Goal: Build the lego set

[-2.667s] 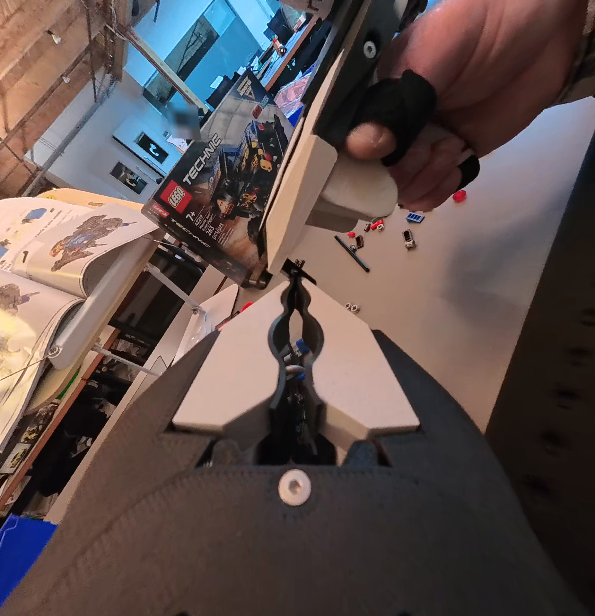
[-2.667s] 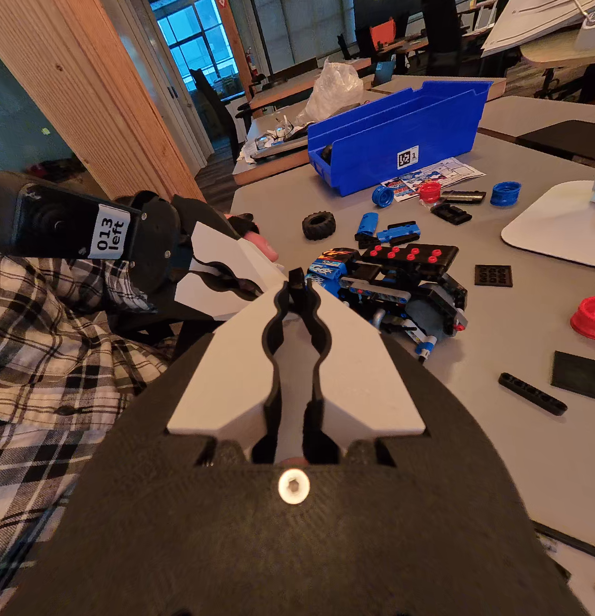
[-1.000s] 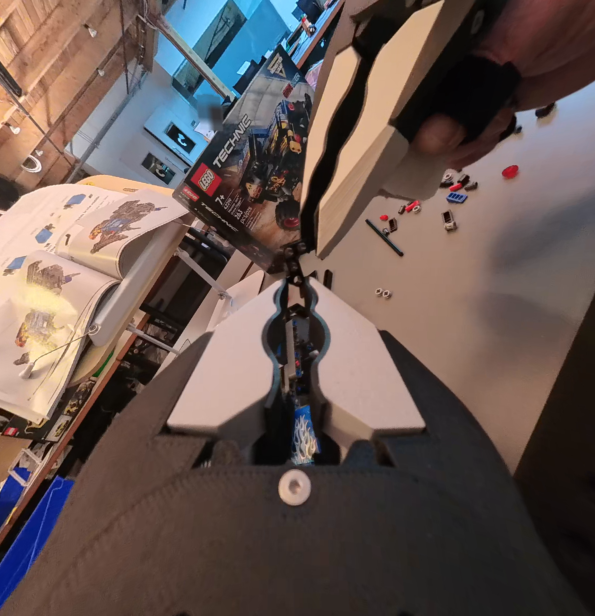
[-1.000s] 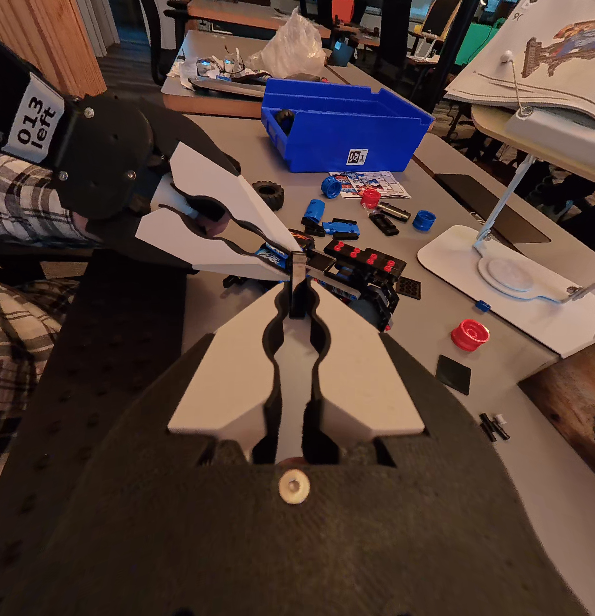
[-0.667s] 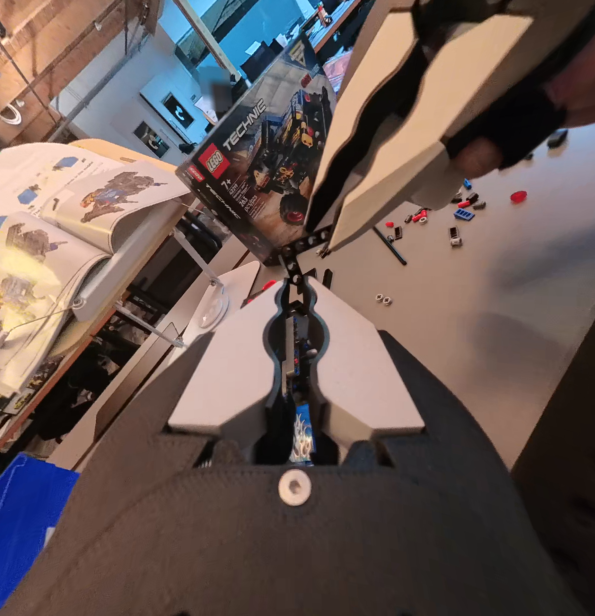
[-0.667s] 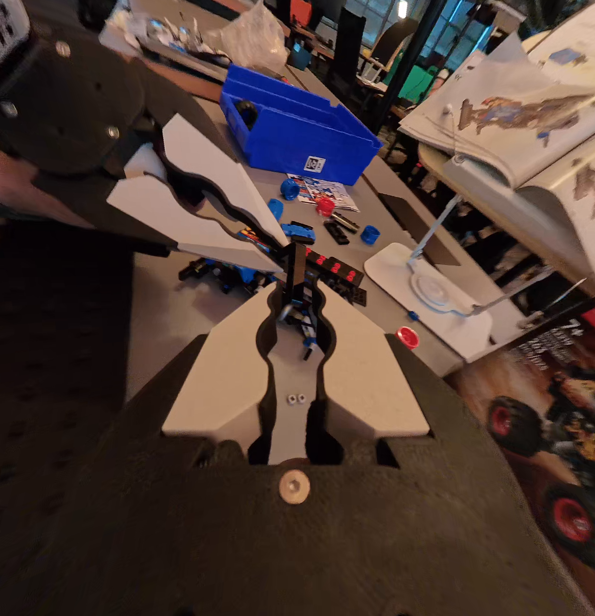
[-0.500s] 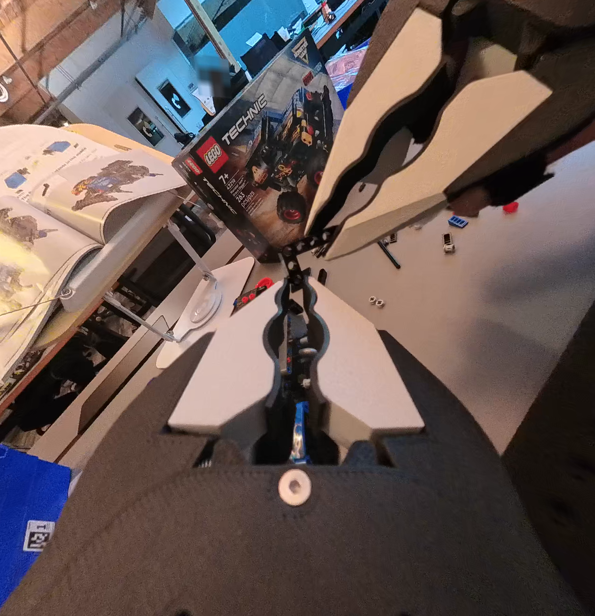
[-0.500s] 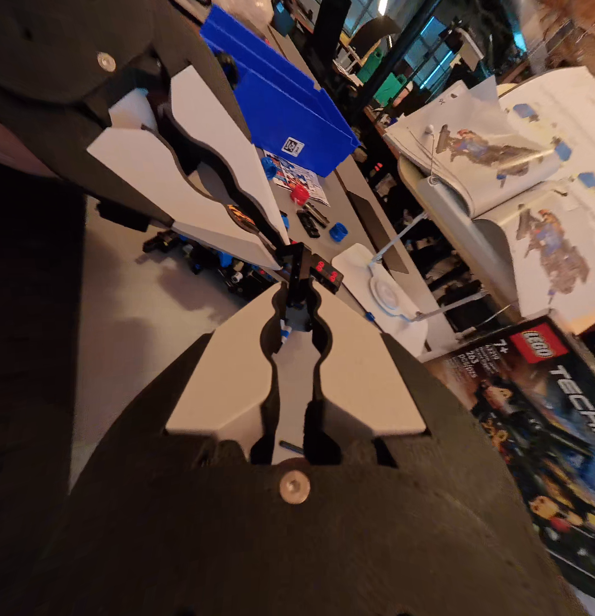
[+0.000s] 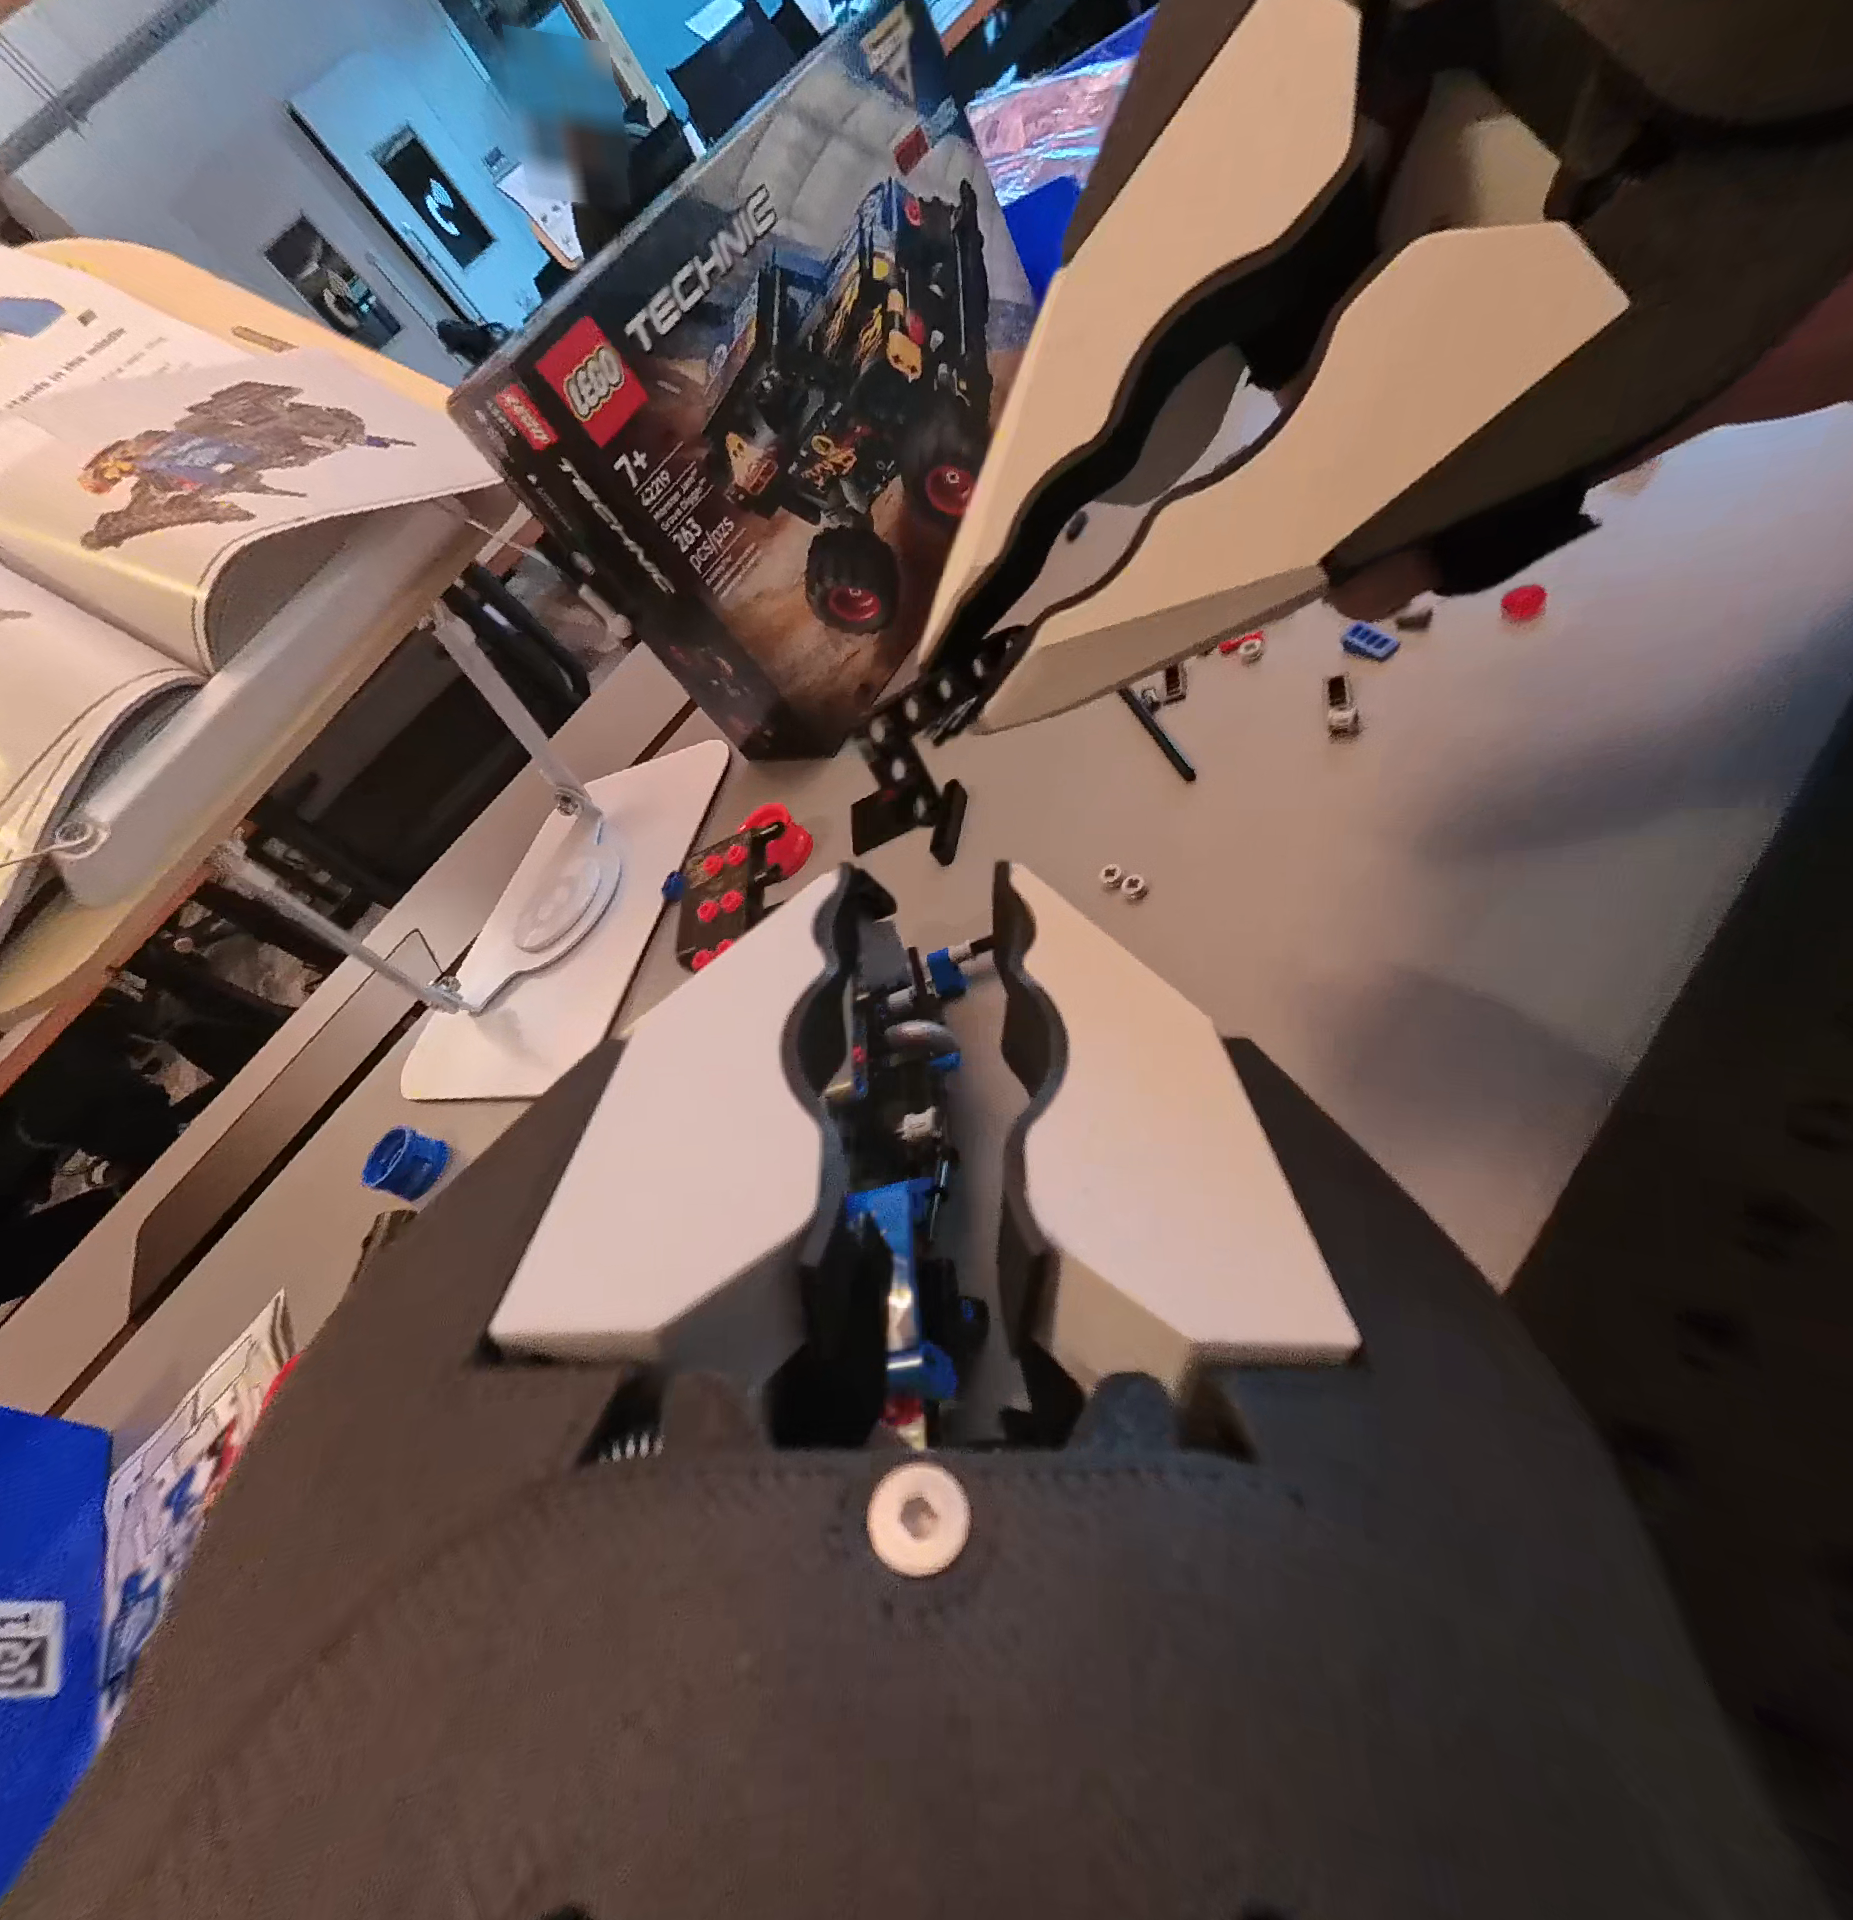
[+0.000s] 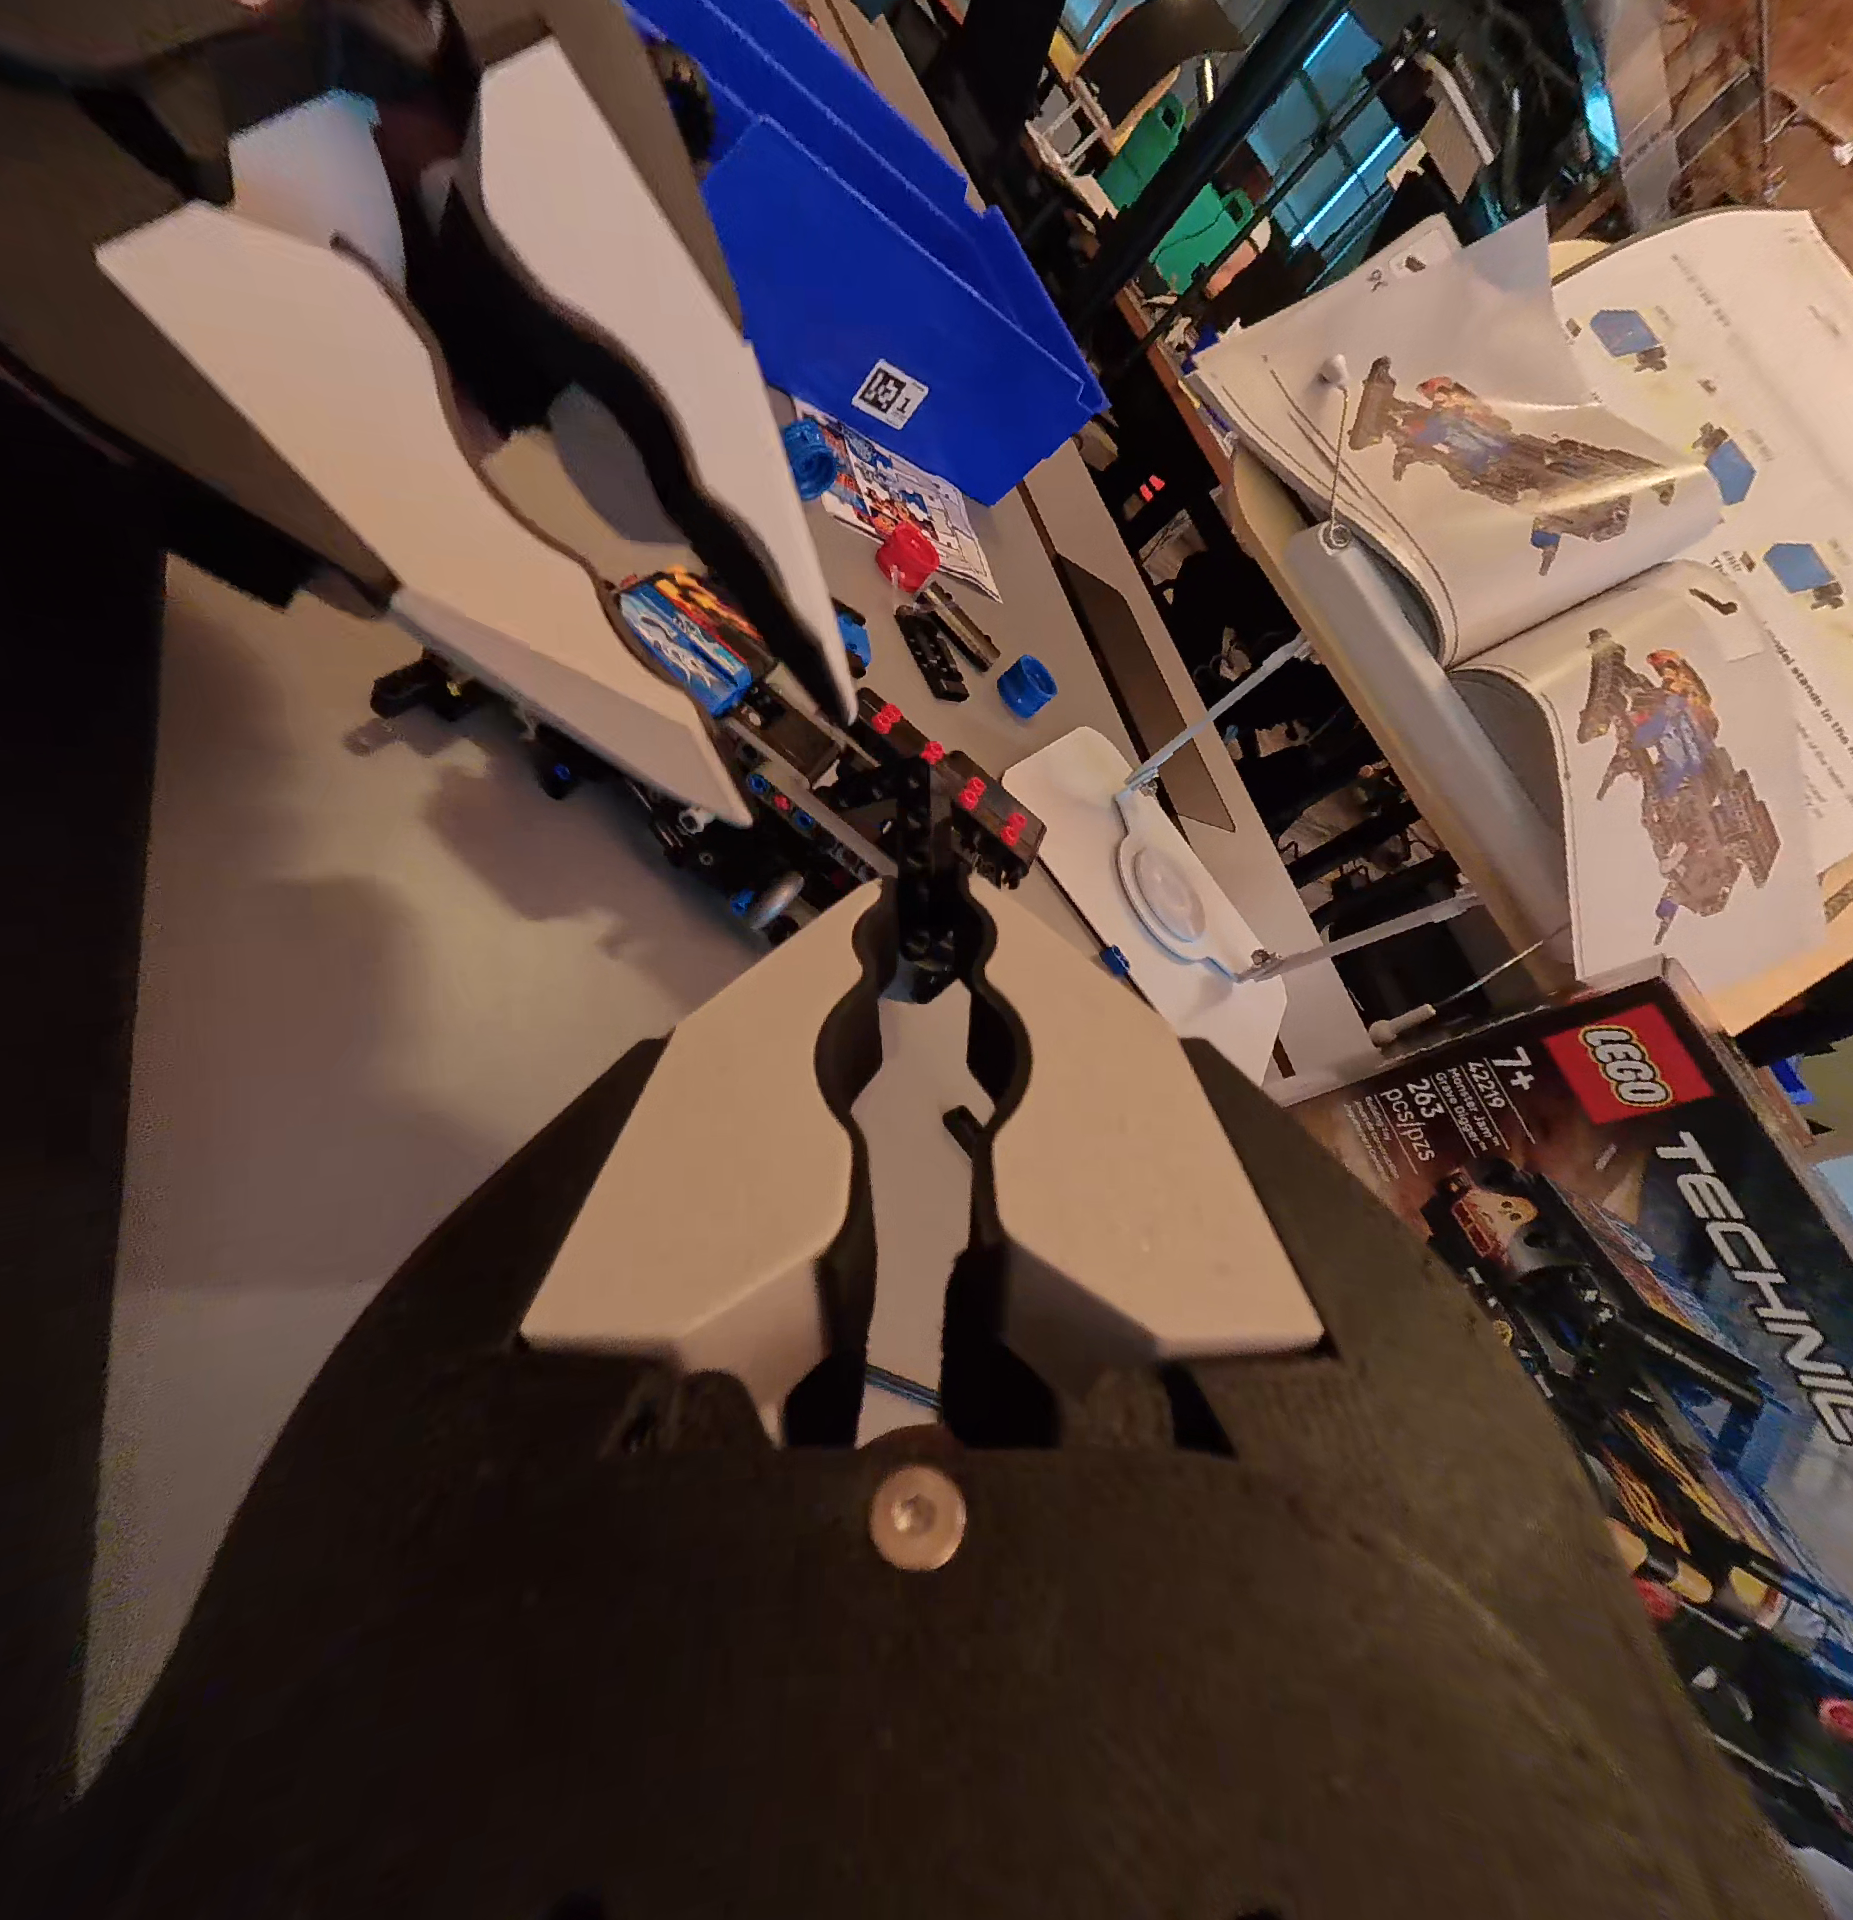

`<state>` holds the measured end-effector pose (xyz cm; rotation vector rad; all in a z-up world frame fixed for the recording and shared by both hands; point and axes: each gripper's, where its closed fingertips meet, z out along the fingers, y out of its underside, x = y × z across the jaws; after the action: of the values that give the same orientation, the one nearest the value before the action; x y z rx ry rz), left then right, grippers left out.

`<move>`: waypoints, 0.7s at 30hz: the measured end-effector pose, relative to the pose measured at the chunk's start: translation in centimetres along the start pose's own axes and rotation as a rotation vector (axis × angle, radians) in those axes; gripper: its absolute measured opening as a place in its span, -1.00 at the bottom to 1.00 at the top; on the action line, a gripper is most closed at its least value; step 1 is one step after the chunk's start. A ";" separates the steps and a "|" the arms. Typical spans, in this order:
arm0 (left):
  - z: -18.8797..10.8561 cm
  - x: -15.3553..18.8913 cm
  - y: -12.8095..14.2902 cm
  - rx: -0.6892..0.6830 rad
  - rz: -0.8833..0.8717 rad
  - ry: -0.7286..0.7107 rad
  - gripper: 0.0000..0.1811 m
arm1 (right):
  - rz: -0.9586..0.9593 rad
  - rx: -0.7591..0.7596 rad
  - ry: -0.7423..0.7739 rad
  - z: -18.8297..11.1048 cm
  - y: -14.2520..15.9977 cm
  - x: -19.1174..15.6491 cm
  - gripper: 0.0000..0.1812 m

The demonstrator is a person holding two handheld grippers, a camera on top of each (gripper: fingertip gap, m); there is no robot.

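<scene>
Black-and-blue lego truck chassis (image 9: 896,1164) lying on the grey table (image 9: 1369,935), seen through the gap of the left gripper (image 9: 922,904), fingers spread apart and around nothing. Thin black perforated lego beam (image 10: 917,831) pinched at the tips of the right gripper (image 10: 927,925), closed tight on it, held just above the chassis. Lego set box (image 9: 756,416) standing near an open instruction booklet (image 9: 174,457). Blue bin (image 10: 880,301) farther back.
</scene>
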<state>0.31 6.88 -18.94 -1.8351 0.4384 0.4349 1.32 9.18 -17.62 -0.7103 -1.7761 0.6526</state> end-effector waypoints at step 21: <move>3.4 -4.7 4.0 -0.210 -0.154 0.177 -0.26 | -0.465 -0.042 -0.121 5.9 2.6 1.1 -0.91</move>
<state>-5.98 9.33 -20.88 -2.1045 0.3784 0.2195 -4.19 11.18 -20.49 -0.2683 -1.9806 0.3480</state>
